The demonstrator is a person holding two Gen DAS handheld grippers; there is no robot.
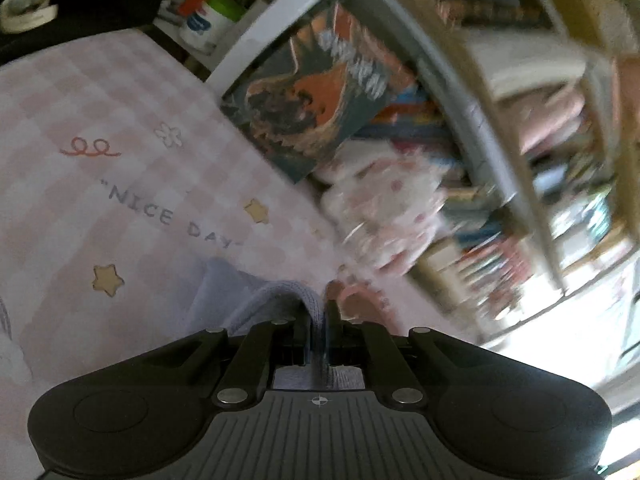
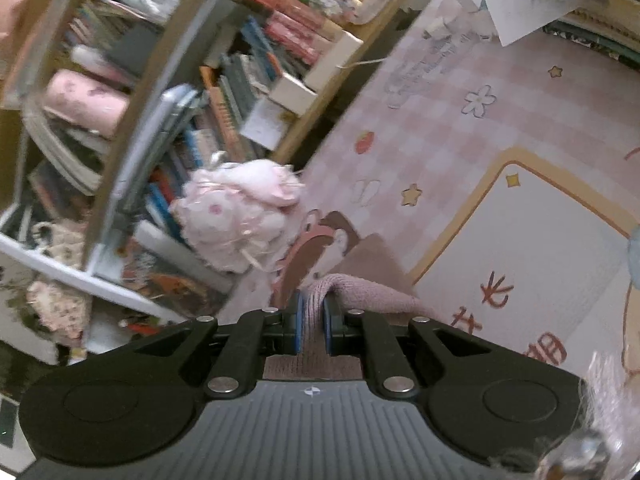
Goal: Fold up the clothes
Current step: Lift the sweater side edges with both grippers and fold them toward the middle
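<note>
Knitted fabric, lavender-grey in the left view and pinker in the right, was recorded pinched in both tools. Left gripper: jaws closed narrowly on a fold of the garment, which trailed down onto the pink checked mat. Right gripper: jaws likewise clamped on a knit edge, lifted above the mat. A bookshelf and pink plush toy were noted behind. Progress: cloth held up at two points, mid-handling; how many folds were made could not be determined.
</note>
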